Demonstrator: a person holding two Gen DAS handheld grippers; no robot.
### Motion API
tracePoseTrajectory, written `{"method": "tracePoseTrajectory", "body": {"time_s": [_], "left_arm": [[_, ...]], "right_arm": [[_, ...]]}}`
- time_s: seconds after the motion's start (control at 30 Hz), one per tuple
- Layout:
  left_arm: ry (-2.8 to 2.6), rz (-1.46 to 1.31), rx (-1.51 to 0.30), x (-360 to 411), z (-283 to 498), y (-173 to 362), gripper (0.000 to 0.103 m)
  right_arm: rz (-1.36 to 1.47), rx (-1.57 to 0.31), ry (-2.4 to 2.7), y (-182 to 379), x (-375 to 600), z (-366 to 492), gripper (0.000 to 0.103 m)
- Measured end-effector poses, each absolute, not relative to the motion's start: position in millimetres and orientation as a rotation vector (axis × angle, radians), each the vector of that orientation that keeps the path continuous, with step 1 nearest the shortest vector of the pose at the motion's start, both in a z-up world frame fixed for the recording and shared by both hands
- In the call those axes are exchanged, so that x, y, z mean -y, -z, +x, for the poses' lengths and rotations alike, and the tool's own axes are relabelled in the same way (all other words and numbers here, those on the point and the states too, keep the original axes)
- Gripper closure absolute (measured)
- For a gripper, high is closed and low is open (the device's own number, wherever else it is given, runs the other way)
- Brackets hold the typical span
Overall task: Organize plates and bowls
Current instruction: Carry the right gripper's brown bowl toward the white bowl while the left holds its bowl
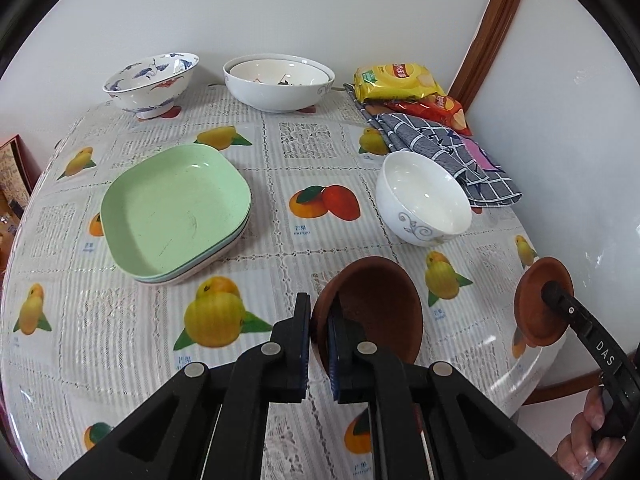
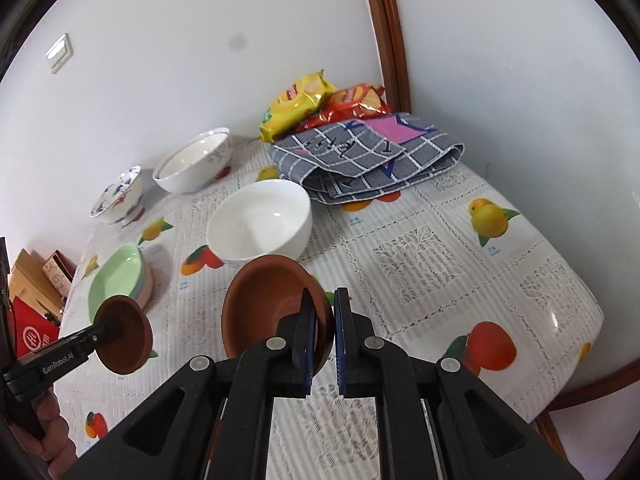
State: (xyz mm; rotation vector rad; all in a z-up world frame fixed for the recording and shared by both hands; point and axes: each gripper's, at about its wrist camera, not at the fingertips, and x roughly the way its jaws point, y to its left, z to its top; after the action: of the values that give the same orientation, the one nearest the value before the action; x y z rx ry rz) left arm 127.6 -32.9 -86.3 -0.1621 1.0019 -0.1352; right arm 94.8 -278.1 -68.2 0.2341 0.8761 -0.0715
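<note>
My left gripper (image 1: 319,340) is shut on the rim of a brown clay bowl (image 1: 376,304) and holds it above the table. My right gripper (image 2: 324,340) is shut on the rim of a second brown bowl (image 2: 264,300), also held up. Each shows in the other view: the right-held bowl (image 1: 540,304) and the left-held bowl (image 2: 128,334). A white bowl (image 1: 424,196) (image 2: 260,224) stands ahead of both. A stack of green square plates (image 1: 172,208) (image 2: 120,276) lies to the left.
At the back stand a blue-patterned bowl (image 1: 154,80) (image 2: 118,196) and nested white bowls (image 1: 278,80) (image 2: 194,162). A folded checked cloth (image 1: 440,148) (image 2: 368,160) and snack bags (image 1: 400,78) (image 2: 304,100) lie by the wall. The fruit-print tablecloth (image 1: 280,152) ends at a rounded edge (image 2: 592,320).
</note>
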Motion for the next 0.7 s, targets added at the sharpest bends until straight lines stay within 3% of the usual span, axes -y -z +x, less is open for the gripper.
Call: {"method": "tracePoseTrajectory", "body": {"time_s": [0.7], "left_arm": [[0.106, -0.15, -0.953, 23, 93, 60, 0.095]], "right_arm": [[0.238, -0.812, 0.059, 42, 270, 70, 0.094]]}}
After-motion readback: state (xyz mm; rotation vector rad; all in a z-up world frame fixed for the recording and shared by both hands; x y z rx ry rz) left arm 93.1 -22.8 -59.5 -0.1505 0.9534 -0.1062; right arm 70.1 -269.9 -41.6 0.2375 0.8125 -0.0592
